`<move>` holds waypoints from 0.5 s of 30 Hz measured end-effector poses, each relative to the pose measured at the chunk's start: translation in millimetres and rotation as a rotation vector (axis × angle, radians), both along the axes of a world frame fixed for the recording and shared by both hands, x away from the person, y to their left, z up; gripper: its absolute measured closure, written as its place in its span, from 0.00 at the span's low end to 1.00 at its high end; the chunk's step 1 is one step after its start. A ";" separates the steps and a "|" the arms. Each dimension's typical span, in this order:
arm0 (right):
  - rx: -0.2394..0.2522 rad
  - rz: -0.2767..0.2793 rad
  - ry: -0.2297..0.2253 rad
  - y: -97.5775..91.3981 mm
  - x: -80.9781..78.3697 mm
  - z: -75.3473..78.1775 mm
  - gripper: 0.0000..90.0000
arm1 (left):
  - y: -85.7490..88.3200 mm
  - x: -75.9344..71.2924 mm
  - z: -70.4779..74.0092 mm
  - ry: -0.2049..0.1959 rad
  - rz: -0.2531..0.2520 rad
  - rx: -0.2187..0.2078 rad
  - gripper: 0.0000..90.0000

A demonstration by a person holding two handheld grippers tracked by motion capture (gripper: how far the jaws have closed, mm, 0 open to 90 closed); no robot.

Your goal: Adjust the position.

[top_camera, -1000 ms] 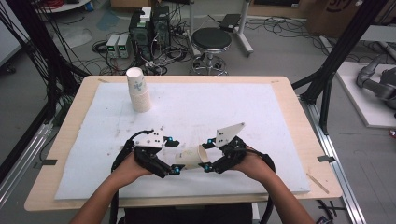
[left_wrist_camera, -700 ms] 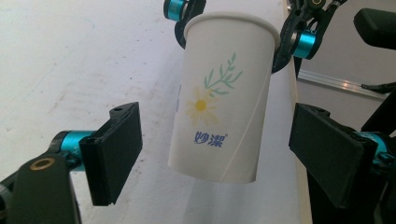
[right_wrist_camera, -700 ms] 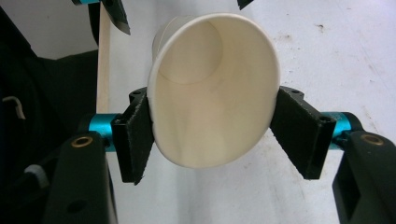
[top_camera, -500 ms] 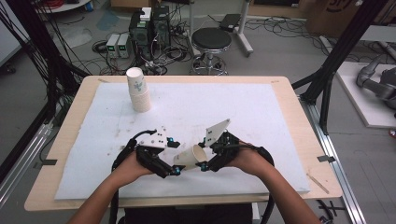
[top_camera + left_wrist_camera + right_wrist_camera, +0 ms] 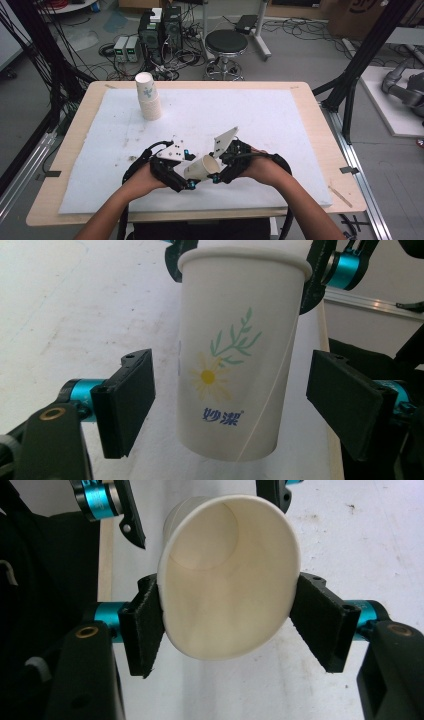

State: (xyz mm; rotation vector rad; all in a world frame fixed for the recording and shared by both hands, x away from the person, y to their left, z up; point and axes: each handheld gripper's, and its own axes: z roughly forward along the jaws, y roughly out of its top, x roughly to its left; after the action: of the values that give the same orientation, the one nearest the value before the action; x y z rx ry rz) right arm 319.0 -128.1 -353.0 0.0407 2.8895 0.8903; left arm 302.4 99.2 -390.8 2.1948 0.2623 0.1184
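Holding a single paper cup (image 5: 201, 167) between our two hands, we work at the near edge of the counter (image 5: 300, 95). Our right tool (image 5: 227, 626) pinches the cup at its rim, and the mouth is squeezed into an oval by the pads on either side. Our left tool (image 5: 247, 405) stands wide around the cup's printed body, with a gap on each side, so it grips nothing yet. The cup lies tipped on its side, above the white mat (image 5: 280, 125) that covers the counter, mouth toward our right hand (image 5: 260, 167), base toward our left.

We judge the step to be a handover or a steadying of the cup. To do it well, we should close the left tool gently on the middle of the body, squarely, and only then ease the right, since thin paper crumples easily.

Farther off, toward the far left of the mat, stands a stack of paper cups (image 5: 148, 96), upside down. Beyond the counter are a stool (image 5: 226, 45) and electronics on the floor.
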 end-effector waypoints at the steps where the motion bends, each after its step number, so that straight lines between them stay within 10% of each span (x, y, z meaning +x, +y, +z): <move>1: -0.008 0.003 -0.004 1.6 -0.2 0.9 0.37 | -0.8 0.0 -0.5 0.003 -0.003 0.008 0.23; 15: -0.104 0.022 -0.030 15.9 -2.2 4.4 0.37 | -5.9 0.3 -2.8 0.008 -0.012 0.046 0.29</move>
State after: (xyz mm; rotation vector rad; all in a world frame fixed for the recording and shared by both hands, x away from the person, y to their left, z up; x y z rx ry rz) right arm 316.8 -112.3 -348.5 -0.0131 2.9091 0.7357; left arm 302.6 93.4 -393.7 2.2424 0.2532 0.1100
